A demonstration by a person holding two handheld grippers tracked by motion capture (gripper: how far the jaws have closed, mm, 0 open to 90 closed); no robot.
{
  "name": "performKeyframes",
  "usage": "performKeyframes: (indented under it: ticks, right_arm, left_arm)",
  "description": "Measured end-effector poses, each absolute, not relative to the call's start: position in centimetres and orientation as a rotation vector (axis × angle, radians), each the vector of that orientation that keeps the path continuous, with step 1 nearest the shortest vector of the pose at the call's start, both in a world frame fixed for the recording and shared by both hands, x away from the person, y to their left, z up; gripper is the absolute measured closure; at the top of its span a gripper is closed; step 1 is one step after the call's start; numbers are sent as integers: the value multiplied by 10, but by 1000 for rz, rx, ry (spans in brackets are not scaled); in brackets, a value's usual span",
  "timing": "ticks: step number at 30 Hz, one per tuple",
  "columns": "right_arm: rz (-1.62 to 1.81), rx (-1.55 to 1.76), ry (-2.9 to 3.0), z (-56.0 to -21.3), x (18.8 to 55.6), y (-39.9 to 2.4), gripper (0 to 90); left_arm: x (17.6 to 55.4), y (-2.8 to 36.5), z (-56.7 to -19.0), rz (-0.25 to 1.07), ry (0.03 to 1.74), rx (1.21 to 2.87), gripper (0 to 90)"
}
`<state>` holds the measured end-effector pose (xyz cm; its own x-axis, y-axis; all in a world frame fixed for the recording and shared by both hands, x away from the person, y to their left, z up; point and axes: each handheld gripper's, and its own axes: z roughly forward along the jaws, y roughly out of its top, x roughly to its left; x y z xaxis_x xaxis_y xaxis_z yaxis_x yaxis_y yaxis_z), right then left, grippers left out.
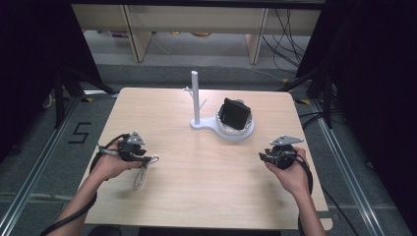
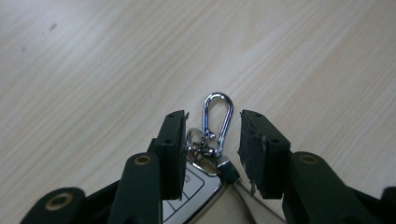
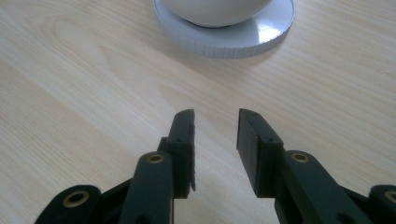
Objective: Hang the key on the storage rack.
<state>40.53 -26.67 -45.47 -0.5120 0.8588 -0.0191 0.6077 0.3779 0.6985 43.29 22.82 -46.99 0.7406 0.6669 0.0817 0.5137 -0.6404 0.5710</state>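
While the left claw (image 1: pixel 147 156) sits low on the bench (image 1: pixel 206 187), its jaws are apart and straddle the key fob's (image 2: pixel 189 196) chrome carabiner clip (image 2: pixel 217 119); nothing is clamped yet. Key fob lies flat on the bench, well to the front-left of the white stand (image 1: pixel 196 101), its thin wire loop (image 1: pixel 140 178) trailing toward the person. Clip pokes forward past the jaw tips, swivel (image 2: pixel 201 143) roughly between them. To grab well, I'd judge: close on the swivel or the clip's base, not on the thin gate, keep the jaws square to it so it doesn't skate out sideways, and lift straight so the loop hangs free. Left hand (image 1: pixel 113 164) grips from behind, forearm angled in from the near-left edge, claw pointing right toward bench centre. Right claw (image 1: pixel 265 156) is apart too, holding nothing, parked front-right of the stand and aimed at its round base (image 3: pixel 233 39), hand (image 1: pixel 290 174) resting low. Black item (image 1: pixel 234 114) sits in the stand's dish, untouched.
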Motion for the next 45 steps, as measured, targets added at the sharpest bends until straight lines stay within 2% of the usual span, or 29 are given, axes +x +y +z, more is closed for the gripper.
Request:
performKeyframes:
  ticks: [9, 32, 45]
  right_arm:
    - [909, 1275, 2267, -455, 405, -268, 668]
    - [904, 1263, 2285, -459, 407, -268, 657]
    - [902, 1269, 2288, -458, 406, -268, 653]
  left_arm:
    - [450, 220, -476, 264, 908, 2569, 577]
    - [470, 205, -478, 213, 812, 2756, 546]
    - [467, 201, -482, 221, 746, 2800, 584]
